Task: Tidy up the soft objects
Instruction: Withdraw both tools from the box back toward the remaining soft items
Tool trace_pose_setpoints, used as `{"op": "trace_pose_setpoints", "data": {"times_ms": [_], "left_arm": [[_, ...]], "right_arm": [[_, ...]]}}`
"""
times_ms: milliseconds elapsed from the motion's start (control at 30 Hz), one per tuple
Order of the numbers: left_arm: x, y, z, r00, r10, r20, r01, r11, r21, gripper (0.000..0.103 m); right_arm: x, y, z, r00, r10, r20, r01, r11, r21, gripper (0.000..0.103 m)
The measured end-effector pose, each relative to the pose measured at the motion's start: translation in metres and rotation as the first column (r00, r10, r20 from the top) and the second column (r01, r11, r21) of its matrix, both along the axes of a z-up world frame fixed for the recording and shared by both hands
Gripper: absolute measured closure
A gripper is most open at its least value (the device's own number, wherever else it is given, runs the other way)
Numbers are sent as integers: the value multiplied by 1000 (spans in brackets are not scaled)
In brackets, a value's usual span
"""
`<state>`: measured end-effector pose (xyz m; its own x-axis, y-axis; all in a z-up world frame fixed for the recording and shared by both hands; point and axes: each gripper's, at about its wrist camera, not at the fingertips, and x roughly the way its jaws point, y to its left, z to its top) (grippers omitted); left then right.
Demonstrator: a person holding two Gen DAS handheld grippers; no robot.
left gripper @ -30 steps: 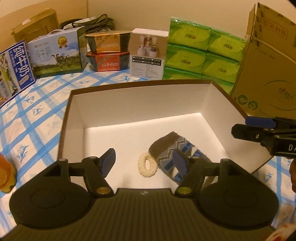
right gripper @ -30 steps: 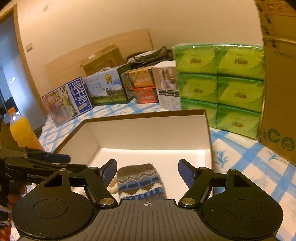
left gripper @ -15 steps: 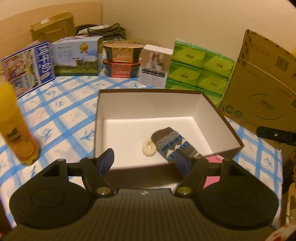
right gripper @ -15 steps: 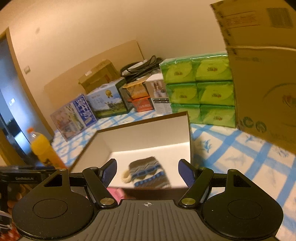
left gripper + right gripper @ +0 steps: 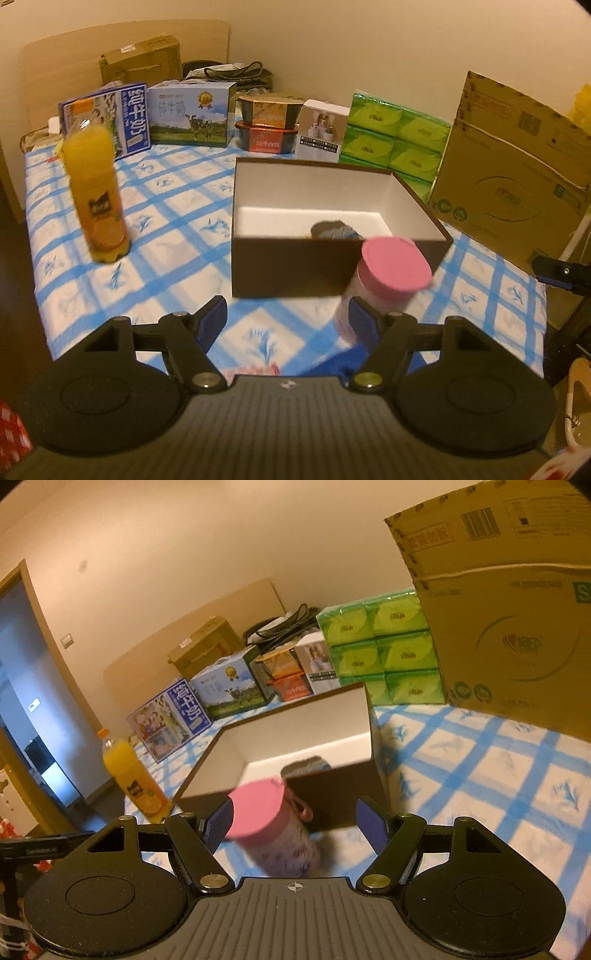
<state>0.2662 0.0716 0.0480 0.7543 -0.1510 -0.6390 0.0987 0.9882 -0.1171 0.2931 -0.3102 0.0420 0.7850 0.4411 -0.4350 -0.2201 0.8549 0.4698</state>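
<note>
A brown box with a white inside stands on the blue-checked cloth. A grey and blue knitted piece lies in it, mostly hidden by the near wall. My left gripper is open and empty, hanging well short of the box over the cloth. In the right wrist view the same box and knitted piece show beyond my right gripper, also open. A pink-lidded can stands just ahead of its left finger, with no pad pressing on it.
An orange juice bottle stands left of the box, the pink-lidded can at its near right corner. Green tissue packs, a large cardboard carton and milk cartons line the back. The right gripper's tip shows at the right edge.
Both grippers have drawn back from over the box and risen, staying open. The box now sits farther off, and the bottle and pink can have come into view.
</note>
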Motion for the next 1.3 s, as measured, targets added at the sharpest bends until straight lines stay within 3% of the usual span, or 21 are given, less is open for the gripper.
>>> {"op": "trace_pose_setpoints", "data": {"times_ms": [667, 1100, 1300], "left_arm": [[-118, 6, 5, 997, 71, -28, -72, 996, -53, 32], [-137, 2, 7, 998, 46, -38, -45, 999, 10, 33], [-133, 6, -3, 997, 11, -76, -13, 1000, -19, 33]], "right_arm": [[-120, 27, -2, 1000, -24, -8, 23, 997, -73, 30], [-164, 34, -12, 995, -42, -90, 29, 990, -141, 30], [-174, 39, -14, 992, -74, -104, 53, 979, -197, 30]]}}
